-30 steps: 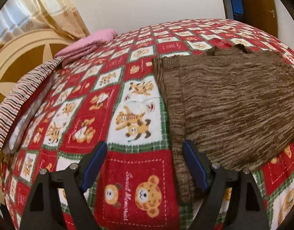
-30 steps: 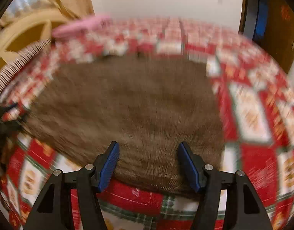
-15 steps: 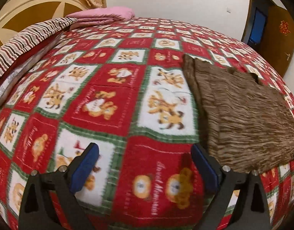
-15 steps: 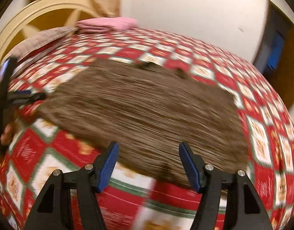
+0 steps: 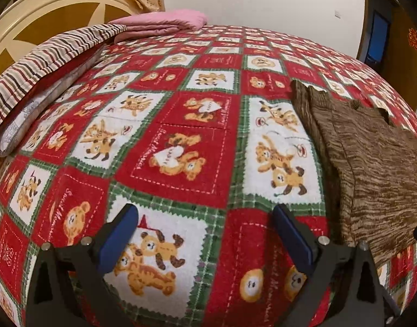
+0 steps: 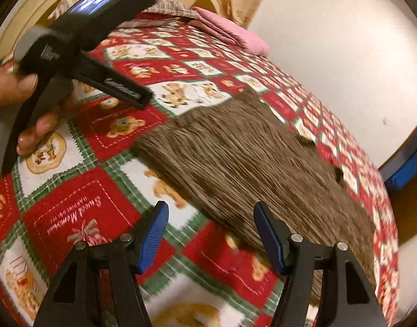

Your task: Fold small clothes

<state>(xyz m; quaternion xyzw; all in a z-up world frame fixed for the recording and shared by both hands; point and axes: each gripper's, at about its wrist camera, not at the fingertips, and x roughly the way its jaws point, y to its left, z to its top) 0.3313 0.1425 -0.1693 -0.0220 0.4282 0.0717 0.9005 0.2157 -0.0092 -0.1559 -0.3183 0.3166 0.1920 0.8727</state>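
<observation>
A brown knitted garment (image 5: 371, 169) lies flat on the red bear-print blanket (image 5: 186, 147), at the right of the left wrist view. My left gripper (image 5: 205, 234) is open and empty over bare blanket, to the left of the garment. In the right wrist view the garment (image 6: 249, 163) fills the middle, its near edge just beyond my right gripper (image 6: 211, 234), which is open and empty. The hand-held left gripper (image 6: 80, 49) shows at the upper left of that view, off the garment.
A striped pillow (image 5: 45, 62) and a folded pink cloth (image 5: 165, 24) lie at the head of the bed by the cream headboard (image 5: 45, 24). A dark door (image 5: 399, 43) stands at the far right. The blanket reaches wide to the left of the garment.
Both grippers have swung left and pulled back from the garment. The garment has slid from the middle to the right in the left wrist view. Both stay open.
</observation>
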